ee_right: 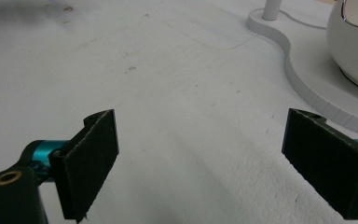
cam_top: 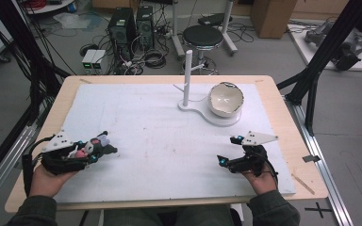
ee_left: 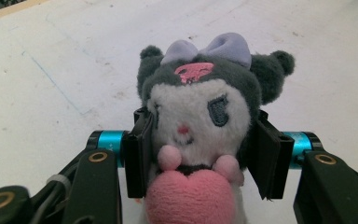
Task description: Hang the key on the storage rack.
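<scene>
Hiding plush toy (ee_left: 198,121) flanks: left gripper (ee_left: 200,156) pads.

Grey-and-white plush toy (ee_left: 198,112) with lilac bow (ee_left: 207,46), pink heart (ee_left: 193,198); white mat (cam_top: 146,136); cream bowl (cam_top: 225,99).

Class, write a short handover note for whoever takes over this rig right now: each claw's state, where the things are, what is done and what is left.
Left claw: shut on the plush toy, jaws pressing both sides of its head, at the near left of the white mat.
Right claw: open, holding nothing, low over the mat at the near right.
White bowl: on the white stand base by the upright post, far right of centre.
Done: toy grasped.
Left: probably carrying the toy to the bowl; the goal is a guess.
</scene>
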Demonstrator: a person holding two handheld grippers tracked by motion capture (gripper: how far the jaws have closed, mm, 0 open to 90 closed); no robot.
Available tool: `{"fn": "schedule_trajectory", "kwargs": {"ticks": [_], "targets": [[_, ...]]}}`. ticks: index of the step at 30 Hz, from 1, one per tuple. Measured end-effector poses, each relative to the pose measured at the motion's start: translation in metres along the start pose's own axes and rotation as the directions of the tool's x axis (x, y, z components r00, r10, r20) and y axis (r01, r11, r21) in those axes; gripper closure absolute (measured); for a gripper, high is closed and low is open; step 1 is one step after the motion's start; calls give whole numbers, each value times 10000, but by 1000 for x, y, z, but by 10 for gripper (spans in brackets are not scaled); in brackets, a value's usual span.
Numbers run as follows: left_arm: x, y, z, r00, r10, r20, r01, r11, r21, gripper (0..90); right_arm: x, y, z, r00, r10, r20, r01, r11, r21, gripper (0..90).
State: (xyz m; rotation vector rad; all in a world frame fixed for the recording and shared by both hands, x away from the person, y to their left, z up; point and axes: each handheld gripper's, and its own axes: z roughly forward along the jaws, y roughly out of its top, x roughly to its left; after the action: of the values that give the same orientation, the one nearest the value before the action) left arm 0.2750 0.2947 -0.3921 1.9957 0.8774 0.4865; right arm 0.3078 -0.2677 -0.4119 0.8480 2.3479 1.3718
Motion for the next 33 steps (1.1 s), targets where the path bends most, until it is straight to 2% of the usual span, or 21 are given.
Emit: {"fn": "schedule_trajectory", "kwargs": {"ticks": [7,8,23,33], "targets": [[-2,4,2,10000,-43,73,43,9999,-119,479,0,0,0,10000,-22,-4,22,10000,-60,98],[-2,4,2,9999,51,97,-50,9999,-87,479,0,0,0,10000,-11,7,11,10000,-56,98],[-10,15,9,9995,144,293,-137,9996,-242,479,0,0,0,10000,-46,-33,46,10000,-70,98],[-12,19,13,9990,60,445,-43,9992,-391,478,1,0,-1,10000,-6,-60,6,10000,-53,98]]}}
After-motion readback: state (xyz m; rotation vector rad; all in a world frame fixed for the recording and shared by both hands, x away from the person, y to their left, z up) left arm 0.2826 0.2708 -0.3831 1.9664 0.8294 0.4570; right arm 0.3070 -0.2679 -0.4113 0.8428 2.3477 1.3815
